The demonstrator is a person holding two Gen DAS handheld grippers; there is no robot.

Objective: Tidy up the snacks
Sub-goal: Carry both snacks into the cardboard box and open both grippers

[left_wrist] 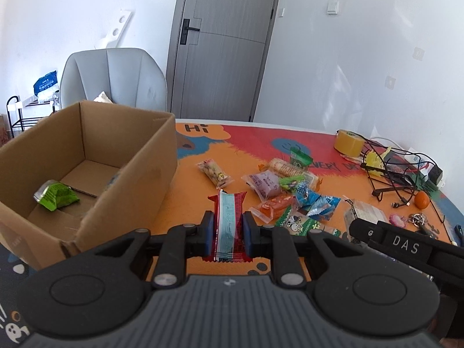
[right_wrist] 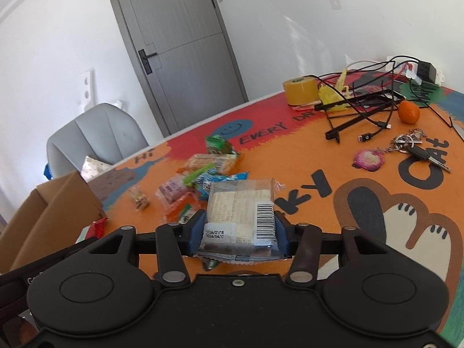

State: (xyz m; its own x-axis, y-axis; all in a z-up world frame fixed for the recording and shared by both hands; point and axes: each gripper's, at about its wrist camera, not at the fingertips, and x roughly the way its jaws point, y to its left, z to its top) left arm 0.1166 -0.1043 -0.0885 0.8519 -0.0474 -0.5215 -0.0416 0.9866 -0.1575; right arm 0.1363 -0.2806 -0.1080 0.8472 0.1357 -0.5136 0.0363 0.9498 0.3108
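Inside one box [left_wrist: 139, 156], one green packet [left_wrist: 56, 195]

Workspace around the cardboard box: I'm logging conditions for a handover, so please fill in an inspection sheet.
Surface: table under a colourful cartoon mat.
Job's things: cardboard box open, one green packet inside; loose snack pile on the mat.
Clutter: tape roll, orange fruit, keys, pink keychain, black stand.
Grippers: left claw shut on a red snack bar; right claw shut on a clear barcoded packet.
Cables: black tangle running to a charger at the table's far corner.
Surroundings: grey door, grey chair, white walls.
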